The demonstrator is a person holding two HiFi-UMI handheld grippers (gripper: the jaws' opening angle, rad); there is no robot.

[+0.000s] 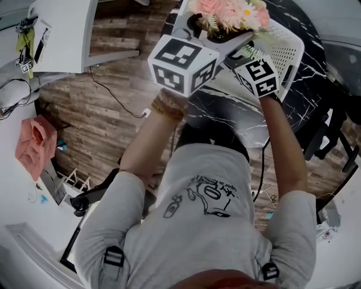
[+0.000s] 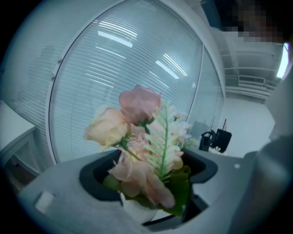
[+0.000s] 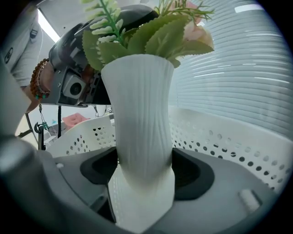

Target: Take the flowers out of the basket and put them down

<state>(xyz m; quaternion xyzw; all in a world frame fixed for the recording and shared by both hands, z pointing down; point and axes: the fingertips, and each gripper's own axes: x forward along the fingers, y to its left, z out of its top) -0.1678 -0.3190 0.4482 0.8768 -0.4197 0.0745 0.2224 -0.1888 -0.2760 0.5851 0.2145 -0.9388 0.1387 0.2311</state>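
The lift-out is in hand: the right claw (image 3: 144,173) clamps the vase (image 3: 142,119), the left claw (image 2: 151,183) pinches the flowers (image 1: 228,14) over the basket (image 1: 287,51), so next, I judge, they must clear its rim and go down upright on the worktop (image 1: 307,90).

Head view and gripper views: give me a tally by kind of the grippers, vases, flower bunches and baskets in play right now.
grippers: 2 (left gripper, right gripper)
white vase: 1
flower bunch: 1
white perforated basket: 1
total: 5
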